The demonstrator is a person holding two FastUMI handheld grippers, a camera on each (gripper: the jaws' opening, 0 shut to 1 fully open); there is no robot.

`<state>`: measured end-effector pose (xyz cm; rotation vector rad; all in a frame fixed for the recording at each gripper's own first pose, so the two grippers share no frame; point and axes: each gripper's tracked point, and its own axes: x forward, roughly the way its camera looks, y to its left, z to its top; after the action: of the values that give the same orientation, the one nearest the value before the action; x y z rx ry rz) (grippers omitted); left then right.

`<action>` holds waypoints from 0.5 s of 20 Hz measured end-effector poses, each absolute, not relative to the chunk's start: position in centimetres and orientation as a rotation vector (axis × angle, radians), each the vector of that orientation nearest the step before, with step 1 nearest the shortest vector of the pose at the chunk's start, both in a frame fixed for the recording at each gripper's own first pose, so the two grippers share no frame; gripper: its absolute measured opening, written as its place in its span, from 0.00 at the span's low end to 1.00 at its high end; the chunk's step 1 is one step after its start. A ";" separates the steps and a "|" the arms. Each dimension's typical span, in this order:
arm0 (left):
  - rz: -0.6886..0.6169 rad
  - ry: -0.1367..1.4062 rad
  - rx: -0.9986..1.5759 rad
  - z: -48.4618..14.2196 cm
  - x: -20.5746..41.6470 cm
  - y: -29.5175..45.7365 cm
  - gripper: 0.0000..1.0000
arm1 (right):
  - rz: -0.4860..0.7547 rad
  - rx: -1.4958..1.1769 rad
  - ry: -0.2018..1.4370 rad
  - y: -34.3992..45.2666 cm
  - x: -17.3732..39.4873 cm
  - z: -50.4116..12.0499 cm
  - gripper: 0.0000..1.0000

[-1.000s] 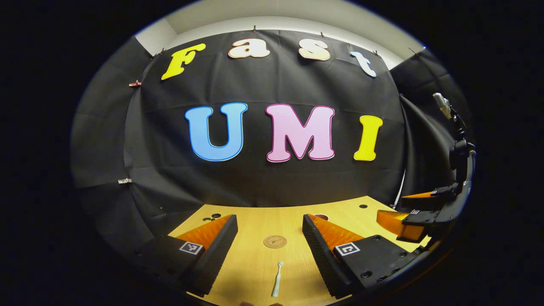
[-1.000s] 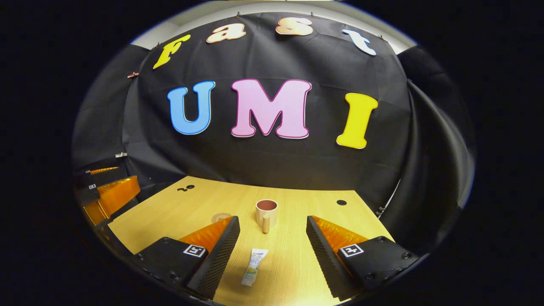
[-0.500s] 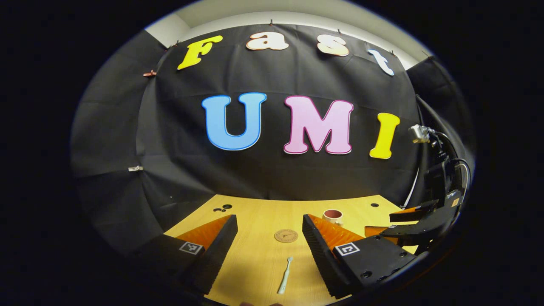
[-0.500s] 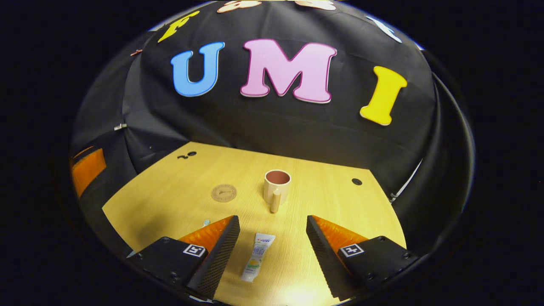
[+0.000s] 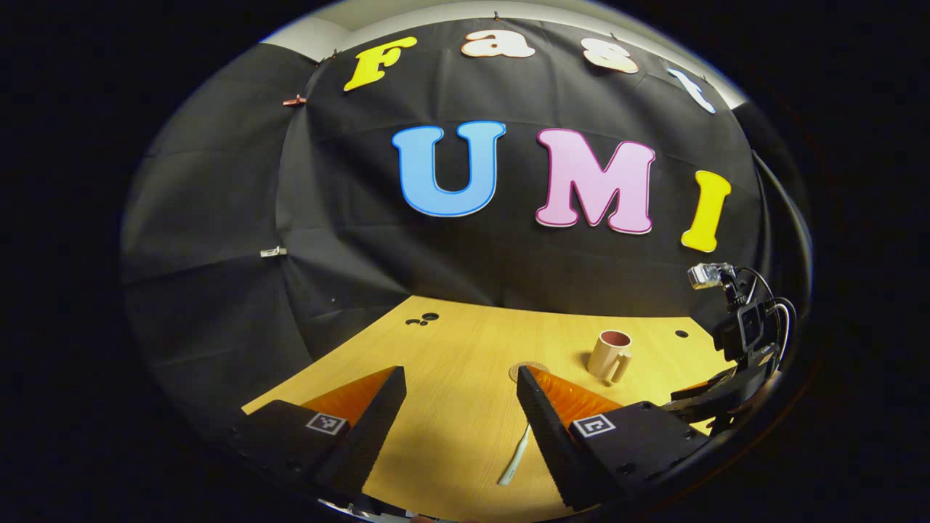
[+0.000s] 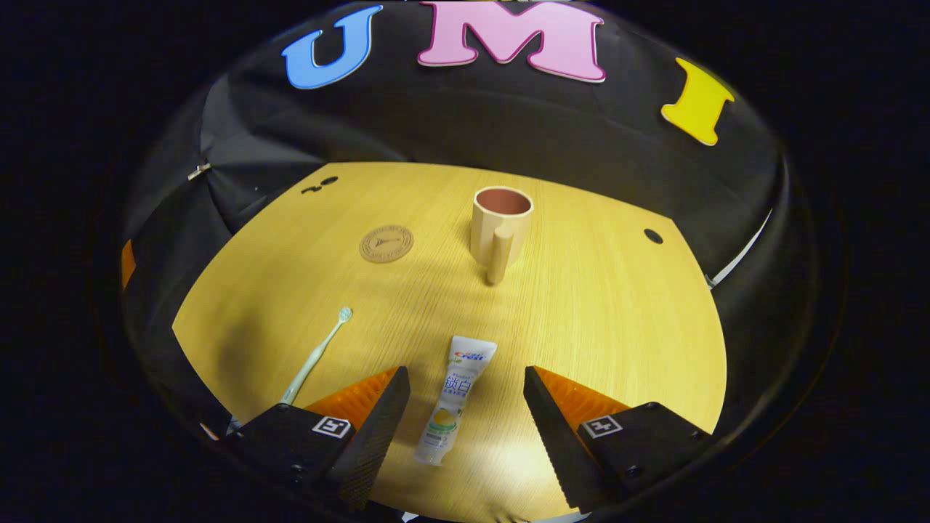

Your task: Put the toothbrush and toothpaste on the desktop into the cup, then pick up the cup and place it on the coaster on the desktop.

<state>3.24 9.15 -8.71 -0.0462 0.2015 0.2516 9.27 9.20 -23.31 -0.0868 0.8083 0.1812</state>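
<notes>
A white toothpaste tube [image 6: 454,399] lies on the wooden desktop [image 6: 596,319], between the fingers of my open right gripper [image 6: 465,428], which hovers above it. A pale toothbrush [image 6: 314,356] lies to its left, head pointing away. Beyond stands a beige cup [image 6: 500,229] with a reddish inside, handle facing me, and a round brown coaster [image 6: 386,243] lies left of it. In the left gripper view, my left gripper [image 5: 458,425] is open above the desk; the toothbrush [image 5: 514,457] lies by its right finger. The cup [image 5: 610,354] and part of the coaster [image 5: 520,369] sit farther off.
Black cloth walls close the desk at the back and sides. Small dark holes mark the desktop at the far left [image 6: 320,183] and far right [image 6: 652,236]. The other gripper with its camera mount [image 5: 741,341] shows at the right edge of the left gripper view.
The right gripper has tilted down and moved forward over the toothpaste, with more desk showing. The left gripper's view has swung left, so the toothbrush and coaster shifted towards its right finger.
</notes>
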 end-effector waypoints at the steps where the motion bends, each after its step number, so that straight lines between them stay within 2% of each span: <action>1: 0.263 0.213 -0.056 -9.1 3.2 9.1 0.97 | 0.192 -0.087 0.828 9.4 9.3 -24.1 0.98; 10: 0.322 0.287 -0.069 -12.0 2.1 9.1 0.98 | 0.174 -0.094 1.053 9.2 8.8 -30.3 0.98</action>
<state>2.12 9.13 -11.97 -0.0689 0.2870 0.3221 8.82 9.24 -30.30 -0.0940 1.0529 0.1741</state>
